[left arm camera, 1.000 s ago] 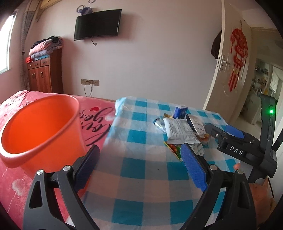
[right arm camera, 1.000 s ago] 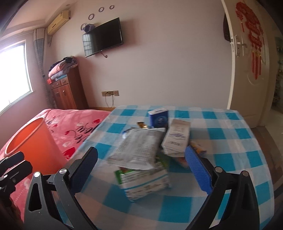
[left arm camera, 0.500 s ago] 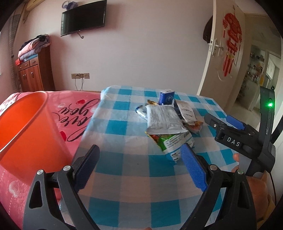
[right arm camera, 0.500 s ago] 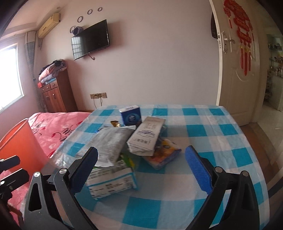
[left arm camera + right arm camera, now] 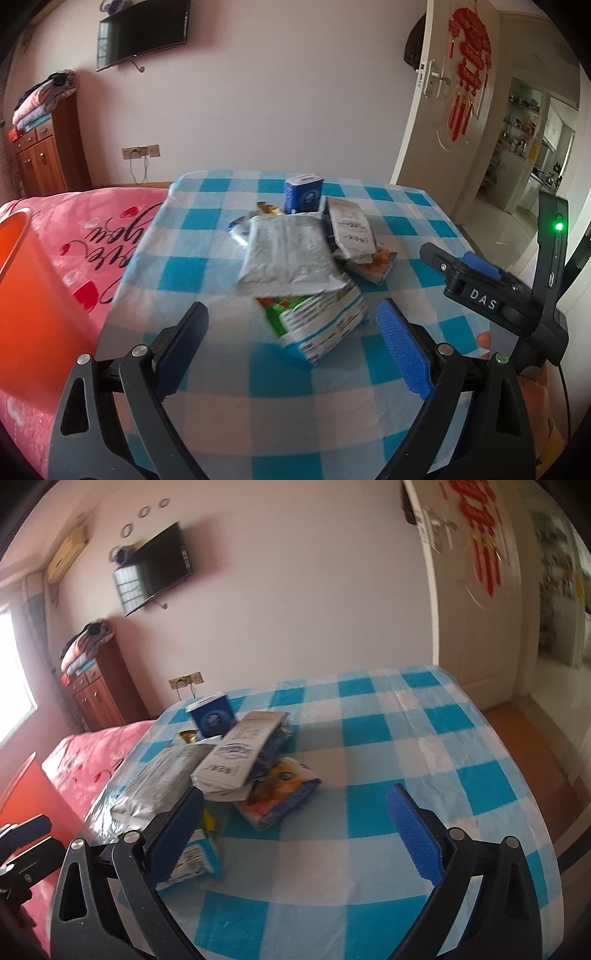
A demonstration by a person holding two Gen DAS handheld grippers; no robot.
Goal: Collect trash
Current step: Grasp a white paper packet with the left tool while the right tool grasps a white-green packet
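Note:
A heap of trash lies on the blue-checked table (image 5: 266, 373): a silver-grey bag (image 5: 286, 256) on top, a green and white packet (image 5: 317, 325) under it at the front, a white carton (image 5: 351, 230), an orange wrapper (image 5: 376, 266) and a blue box (image 5: 303, 194) at the back. My left gripper (image 5: 291, 350) is open, just short of the green packet. My right gripper (image 5: 295, 830) is open, close to the heap's right side; the orange wrapper (image 5: 280, 794) lies ahead of its left finger. The right gripper also shows in the left wrist view (image 5: 480, 280).
An orange bucket (image 5: 33, 306) stands at the left on a pink bedspread (image 5: 96, 236); it also shows in the right wrist view (image 5: 26, 801). A wooden cabinet (image 5: 40, 155), a wall TV and an open door (image 5: 443, 103) lie beyond. The table's right edge drops to the floor (image 5: 535, 738).
Both grippers have moved closer to the trash heap, and the left view has swung right, so the bucket has slid to the left edge. Both stay open.

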